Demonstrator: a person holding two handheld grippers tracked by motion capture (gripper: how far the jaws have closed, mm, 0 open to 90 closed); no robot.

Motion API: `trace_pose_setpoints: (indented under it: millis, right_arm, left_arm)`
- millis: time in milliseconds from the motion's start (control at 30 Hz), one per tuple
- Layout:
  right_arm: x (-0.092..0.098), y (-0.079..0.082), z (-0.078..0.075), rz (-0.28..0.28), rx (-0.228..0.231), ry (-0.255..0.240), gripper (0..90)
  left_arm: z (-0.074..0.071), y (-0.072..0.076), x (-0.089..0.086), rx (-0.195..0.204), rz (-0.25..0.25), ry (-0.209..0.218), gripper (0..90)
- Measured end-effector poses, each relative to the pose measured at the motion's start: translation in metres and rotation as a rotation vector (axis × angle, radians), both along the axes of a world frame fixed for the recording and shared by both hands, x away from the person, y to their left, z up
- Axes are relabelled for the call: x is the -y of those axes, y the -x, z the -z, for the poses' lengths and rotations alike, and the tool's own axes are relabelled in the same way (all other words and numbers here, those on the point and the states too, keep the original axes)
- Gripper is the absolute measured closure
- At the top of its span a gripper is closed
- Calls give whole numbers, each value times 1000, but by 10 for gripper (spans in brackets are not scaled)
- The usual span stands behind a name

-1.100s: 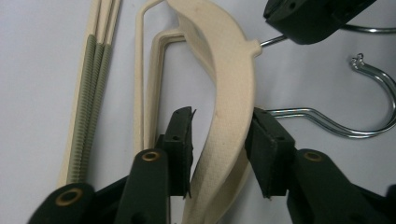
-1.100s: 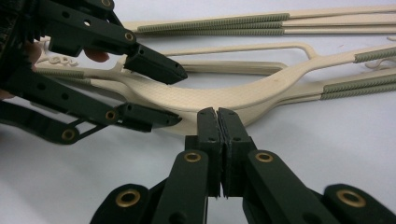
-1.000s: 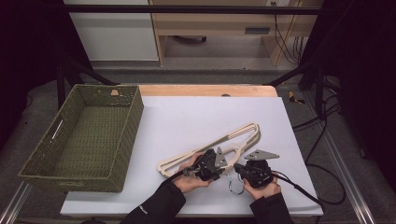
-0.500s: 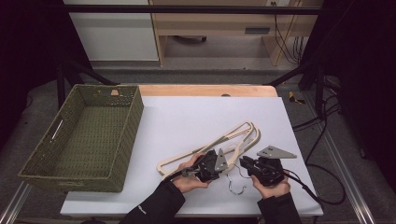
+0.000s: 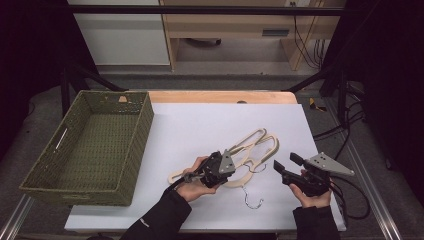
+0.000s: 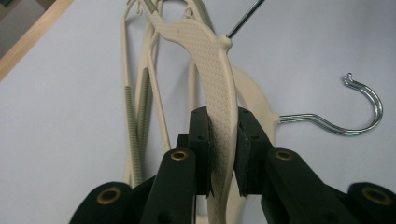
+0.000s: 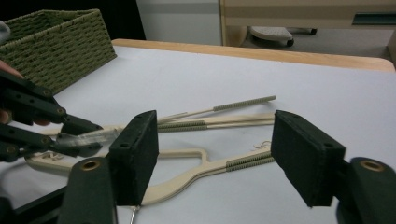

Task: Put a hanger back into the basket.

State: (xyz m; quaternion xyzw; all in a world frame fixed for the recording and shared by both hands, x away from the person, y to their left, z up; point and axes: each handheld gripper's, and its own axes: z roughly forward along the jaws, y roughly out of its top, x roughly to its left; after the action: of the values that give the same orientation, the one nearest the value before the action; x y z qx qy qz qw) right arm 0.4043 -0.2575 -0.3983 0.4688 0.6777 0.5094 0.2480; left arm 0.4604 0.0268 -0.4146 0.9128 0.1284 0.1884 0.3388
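no text, label, brand, number or sign can be read on anything that is seen in these views.

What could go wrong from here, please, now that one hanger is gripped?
1. The left gripper pinches only a narrow arm of the top hanger; it might twist or slip.
2. The hangers overlap, so the lower hanger could snag and drag along.
3. The right gripper, just opened, holds nothing and gives no support.

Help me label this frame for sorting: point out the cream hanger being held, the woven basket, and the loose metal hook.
cream hanger (image 6: 217,70), left gripper view, on its textured shoulder above the gripper.
woven basket (image 5: 137,135), high view, on its right wall.
metal hook (image 6: 369,109), left gripper view, on the curved bend.
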Motion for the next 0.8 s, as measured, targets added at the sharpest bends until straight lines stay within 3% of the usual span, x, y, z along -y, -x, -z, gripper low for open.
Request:
trace_pose_setpoints:
  millis: [233, 333, 533, 800]
  right_arm:
    - [0, -12, 22, -55, -40, 6, 217]
    - [0, -14, 25, -52, -47, 22, 207]
    - [0, -15, 28, -58, -51, 21, 175]
    - [0, -15, 29, -84, -36, 23, 141]
  left_arm:
    - [-11, -8, -14, -13, -54, 39, 807]
    - [-16, -13, -20, -13, -83, 46, 816]
    - [-25, -24, -34, 4, -179, 88, 853]
    - [-32, -33, -52, -5, -223, 149, 860]
